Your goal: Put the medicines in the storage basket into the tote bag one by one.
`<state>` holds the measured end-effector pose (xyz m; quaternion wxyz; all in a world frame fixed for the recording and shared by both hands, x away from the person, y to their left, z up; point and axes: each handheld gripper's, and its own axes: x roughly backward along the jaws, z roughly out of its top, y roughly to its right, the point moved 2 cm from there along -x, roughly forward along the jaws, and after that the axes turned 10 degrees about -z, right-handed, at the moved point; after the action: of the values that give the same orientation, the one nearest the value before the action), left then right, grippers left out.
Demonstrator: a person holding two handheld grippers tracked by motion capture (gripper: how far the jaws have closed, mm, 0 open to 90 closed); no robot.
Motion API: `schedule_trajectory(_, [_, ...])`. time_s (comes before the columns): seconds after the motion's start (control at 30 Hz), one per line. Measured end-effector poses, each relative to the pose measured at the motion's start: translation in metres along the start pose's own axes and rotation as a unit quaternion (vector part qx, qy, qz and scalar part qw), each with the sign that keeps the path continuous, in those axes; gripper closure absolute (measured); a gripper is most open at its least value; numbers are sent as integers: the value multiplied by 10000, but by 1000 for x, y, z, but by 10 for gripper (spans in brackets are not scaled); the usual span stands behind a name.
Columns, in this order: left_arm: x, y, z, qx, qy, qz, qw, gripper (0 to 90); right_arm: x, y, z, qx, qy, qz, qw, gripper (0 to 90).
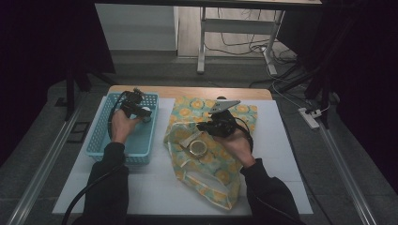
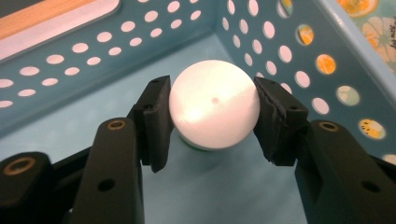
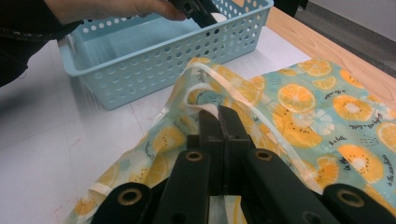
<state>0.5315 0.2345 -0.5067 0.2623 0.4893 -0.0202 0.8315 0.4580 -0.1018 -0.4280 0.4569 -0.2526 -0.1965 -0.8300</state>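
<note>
White, smooth, round ball [image 2: 214, 109] sits inside the pale blue perforated plastic basket [image 1: 105, 123], toward the far right corner of its floor, and the left gripper [image 2: 214, 112] has it between its two black jaws. In the left gripper view the foam pads [image 2: 158, 119] press against the ball on either side, so these tongs are clamped on it; a thin green edge shows under the ball where it meets the basket floor. From the high view the left gripper [image 1: 141, 112] reaches into the far end of the basket, held by the person's left hand [image 1: 121, 125], with its cable trailing back over the near rim.

To the right of the basket, on the white table surface [image 1: 155, 187], lies a soft cloth bag printed with orange slices on a teal ground [image 1: 213, 176]. The right gripper [image 3: 219, 116] is closed tight on a pale strip at the bag's mouth, its jaws pressed together with the fabric pinched between them. The right hand [image 1: 237, 146] holds that gripper [image 1: 206, 125] over the middle of the bag. Just near and left of it, a round metallic lid-like disc [image 1: 198, 148] lies at the bag's opening. A wooden edge [image 1: 187, 92] of the table runs along the far side.
</note>
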Motion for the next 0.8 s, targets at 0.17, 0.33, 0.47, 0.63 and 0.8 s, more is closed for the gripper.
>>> schedule_trajectory(0.17, [12,4,0,-88,127,-62,9999,503,0,0,0,-9,3,3,10000,900])
schedule_trajectory(0.33, [28,9,0,-206,259,-132,9994,503,-1,-1,0,2,-13,23,10000,900])
schedule_trajectory(0.47, [37,14,-1,-327,304,-214,9988,503,-2,-2,0,-3,-27,27,10000,900])
schedule_trajectory(0.63, [46,23,-3,-475,310,-317,9979,503,-2,-2,0,-15,-25,26,10000,900])
schedule_trajectory(0.8, [53,30,-8,-580,365,-411,9968,503,-2,-1,0,-21,-23,21,10000,900])
